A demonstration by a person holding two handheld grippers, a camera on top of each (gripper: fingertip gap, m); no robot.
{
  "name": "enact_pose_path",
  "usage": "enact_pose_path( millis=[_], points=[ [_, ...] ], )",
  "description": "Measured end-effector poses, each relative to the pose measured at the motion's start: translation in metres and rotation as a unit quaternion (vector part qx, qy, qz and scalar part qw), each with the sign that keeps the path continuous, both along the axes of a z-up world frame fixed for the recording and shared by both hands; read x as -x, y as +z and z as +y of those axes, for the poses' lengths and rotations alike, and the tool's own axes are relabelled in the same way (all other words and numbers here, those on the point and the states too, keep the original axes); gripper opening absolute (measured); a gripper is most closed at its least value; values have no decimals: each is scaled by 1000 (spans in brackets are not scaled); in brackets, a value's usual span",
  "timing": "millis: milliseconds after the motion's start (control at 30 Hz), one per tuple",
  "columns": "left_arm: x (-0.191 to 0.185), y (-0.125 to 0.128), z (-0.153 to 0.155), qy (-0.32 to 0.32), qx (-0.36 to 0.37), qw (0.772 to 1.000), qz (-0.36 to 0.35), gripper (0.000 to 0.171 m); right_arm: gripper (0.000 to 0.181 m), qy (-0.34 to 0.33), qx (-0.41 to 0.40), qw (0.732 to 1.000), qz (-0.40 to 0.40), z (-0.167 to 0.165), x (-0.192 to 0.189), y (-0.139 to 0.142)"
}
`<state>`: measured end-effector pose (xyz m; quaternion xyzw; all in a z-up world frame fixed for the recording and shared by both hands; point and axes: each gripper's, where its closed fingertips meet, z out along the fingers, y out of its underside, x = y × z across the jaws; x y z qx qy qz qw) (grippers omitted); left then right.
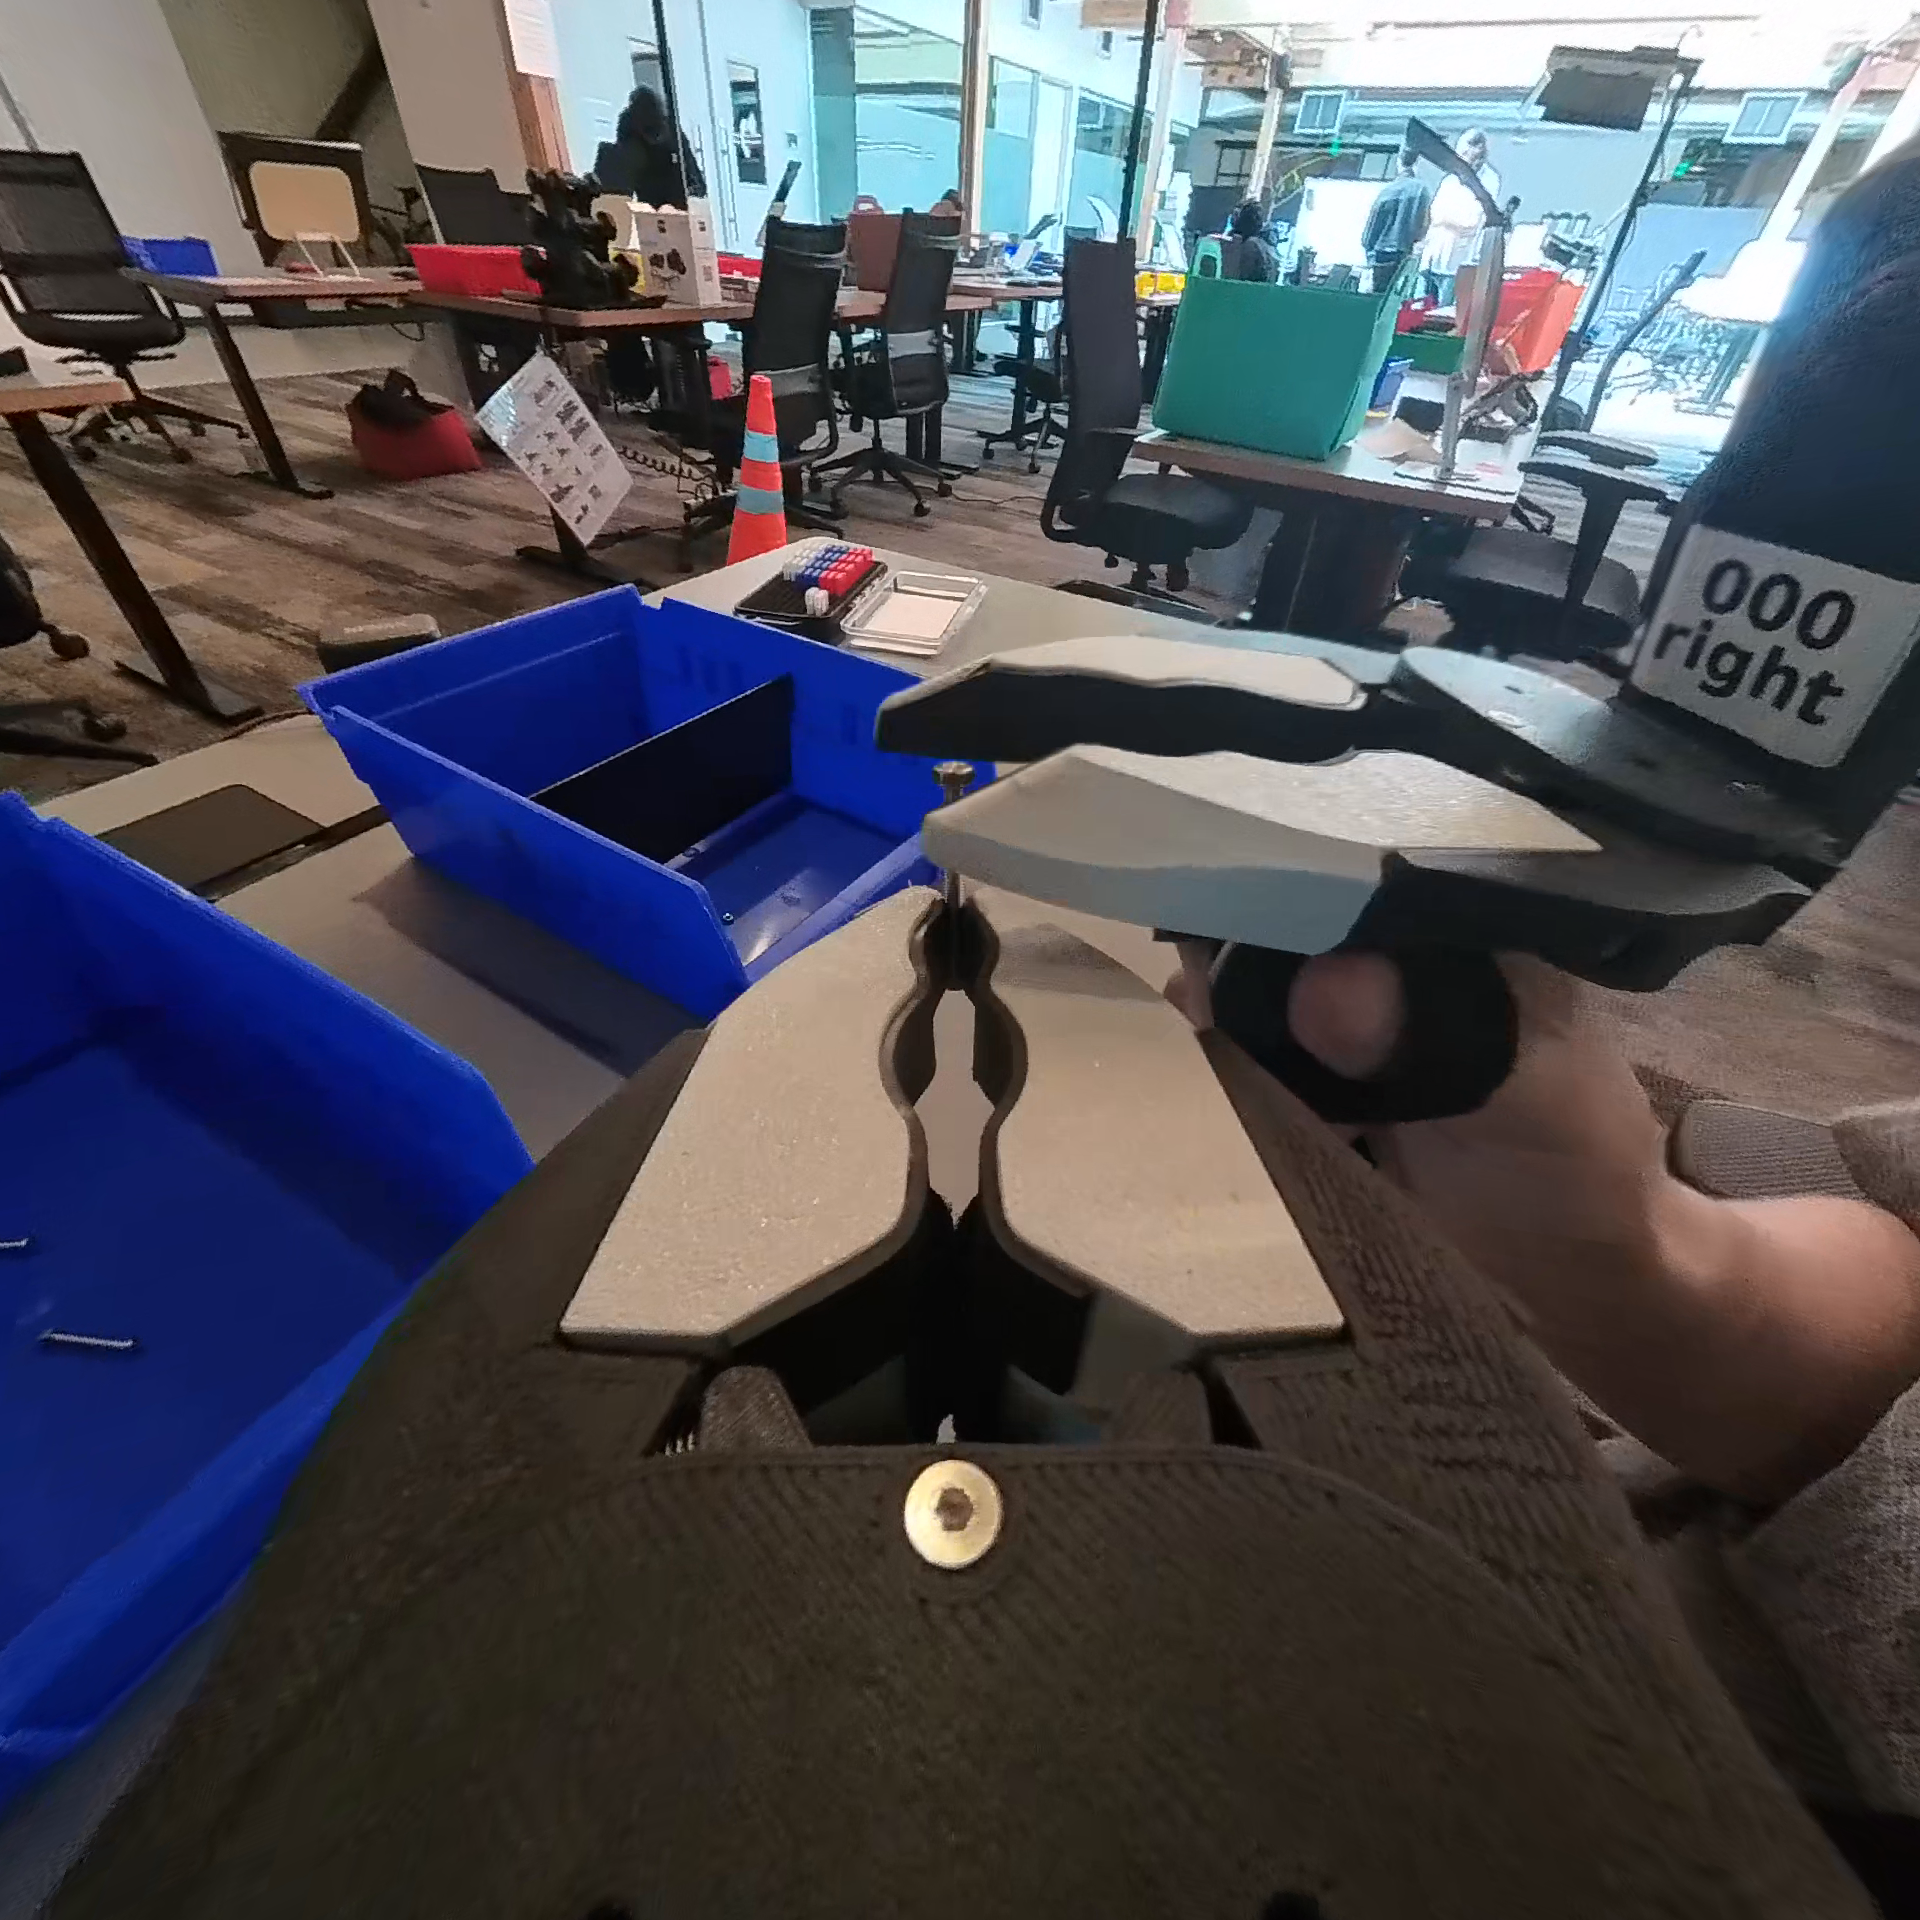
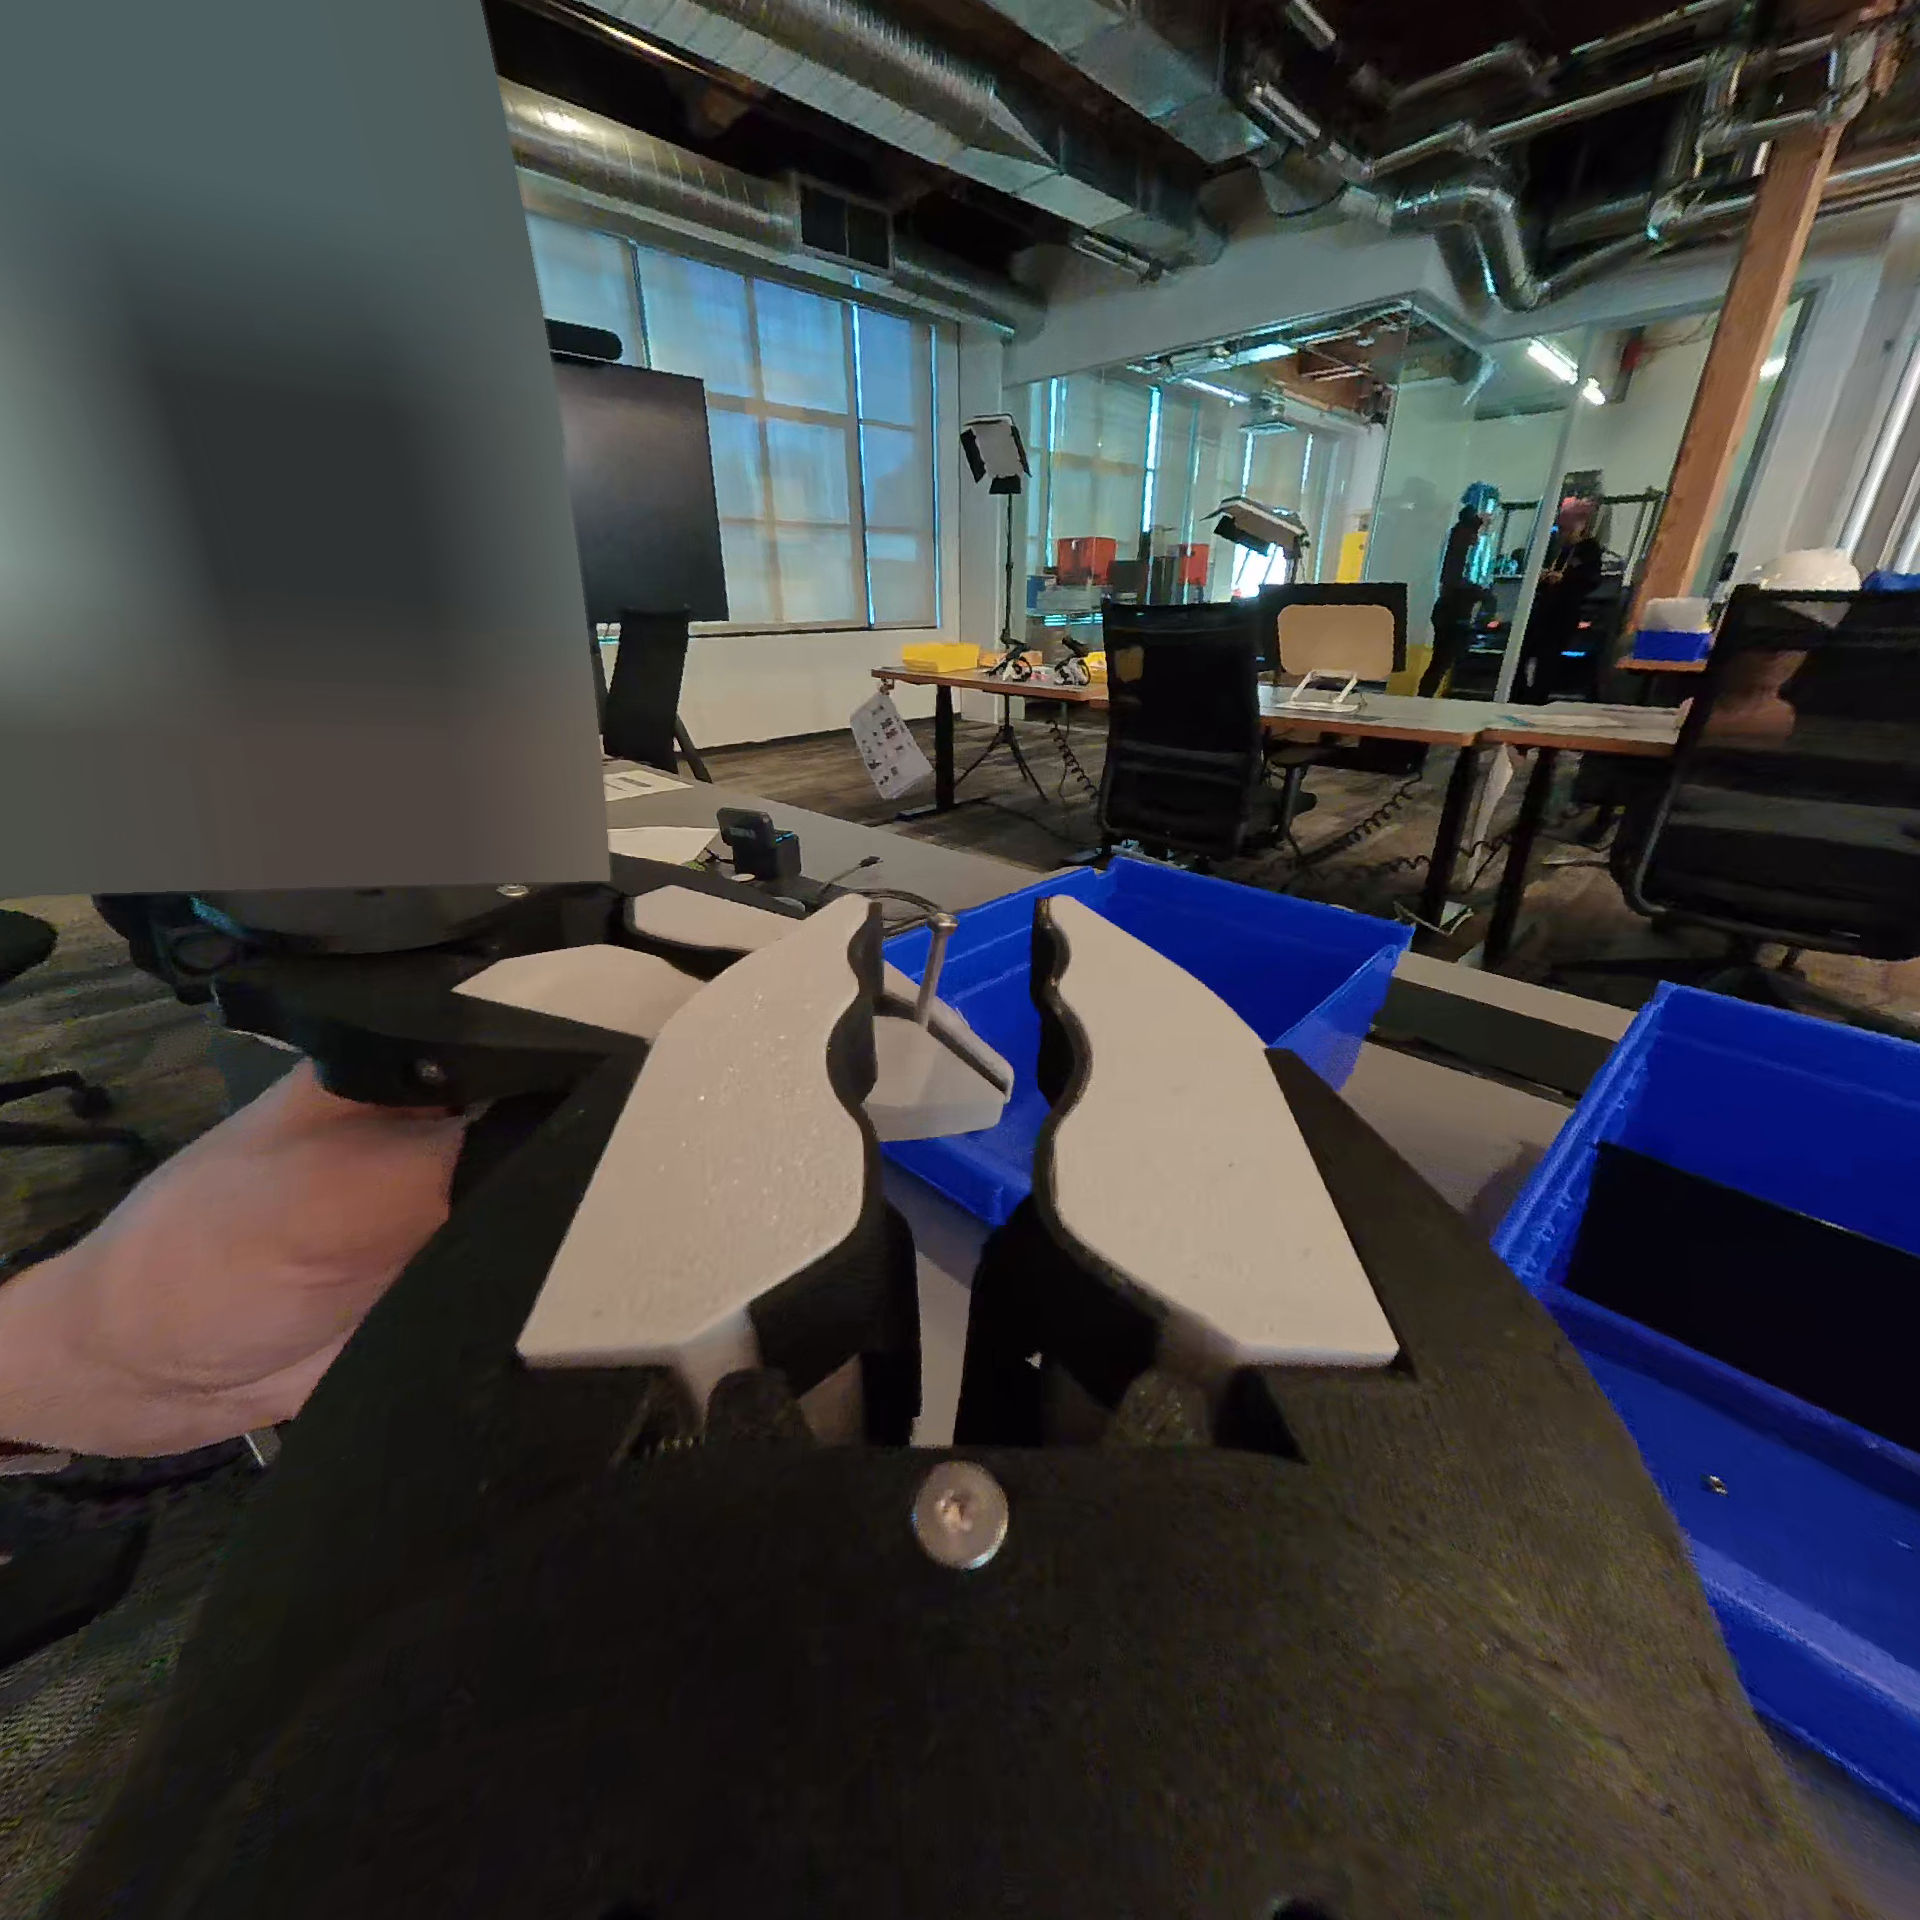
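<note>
My left gripper (image 1: 951, 914) is shut on a thin metal screw (image 1: 951, 790) and holds it upright, head up, above the grey table. My right gripper (image 1: 914, 774) comes in from the right, held by a hand. Its fingers are open, one on each side of the screw's upper part. In the right wrist view the right gripper (image 2: 956, 920) is open. The screw (image 2: 930, 966) stands between its fingers, close to the left one, and I cannot tell if they touch. The screw rises from the tip of the left gripper (image 2: 940, 1044).
A blue bin (image 1: 260, 966) at near left holds loose screws (image 1: 88, 1340). A second blue bin (image 1: 582, 883) with a black divider stands ahead. A case of red and blue pieces (image 1: 821, 582) and a clear tray (image 1: 914, 613) sit at the table's far edge. Office chairs and desks stand beyond. Only a small space, under 4 cm, lies between the two pairs of fingers.
</note>
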<state>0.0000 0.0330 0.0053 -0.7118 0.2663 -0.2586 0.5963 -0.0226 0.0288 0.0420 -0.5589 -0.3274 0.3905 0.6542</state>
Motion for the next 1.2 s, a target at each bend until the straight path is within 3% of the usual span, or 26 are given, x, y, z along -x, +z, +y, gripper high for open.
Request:
enact_pose_path(
  millis=[300, 467, 567, 633, 700, 767, 800, 933, 1000, 1067, 1133, 1200],
  points=[
    [-3, 0, -1, -5, -4, 1000, 2, 2, 5, 22, 3, 1000, 12, -2, 3, 1],
    [-4, 1, -2, -10, -8, 1000, 0, 2, 5, 41, 10, 999, 15, -3, 3, 2],
    [-9, 4, -8, -39, -7, 999, -16, 2, 5, 100, 8, 995, 28, -8, 2, 5],
    [-17, 11, -17, -93, 1, 994, -48, 2, 5, 191, 4, 980, 47, -18, -1, 11],
    [-24, 16, -29, -152, 27, 985, -83, 2, 5, 309, 6, 949, 62, -29, -6, 17],
    [-33, 22, -43, -212, 47, 970, -110, 1, 4, 444, -9, 893, 74, -42, -14, 22],
    [-38, 23, -51, -240, 54, 963, -115, 2, 4, 510, -12, 856, 77, -50, -20, 23],
    [-57, 24, -75, -317, 87, 936, -127, 2, 4, 743, 13, 665, 78, -74, -46, 23],
    [-61, 25, -81, -340, 97, 925, -138, 2, 5, 811, 36, 579, 82, -80, -53, 24],
    [-63, 26, -85, -351, 102, 919, -149, 2, 4, 848, 49, 519, 92, -83, -57, 25],
    [-63, 27, -84, -346, 99, 921, -150, 2, 5, 864, 55, 490, 106, -82, -57, 26],
    [-61, 27, -82, -338, 95, 925, -144, 2, 5, 860, 53, 494, 119, -81, -55, 27]
  ],
)
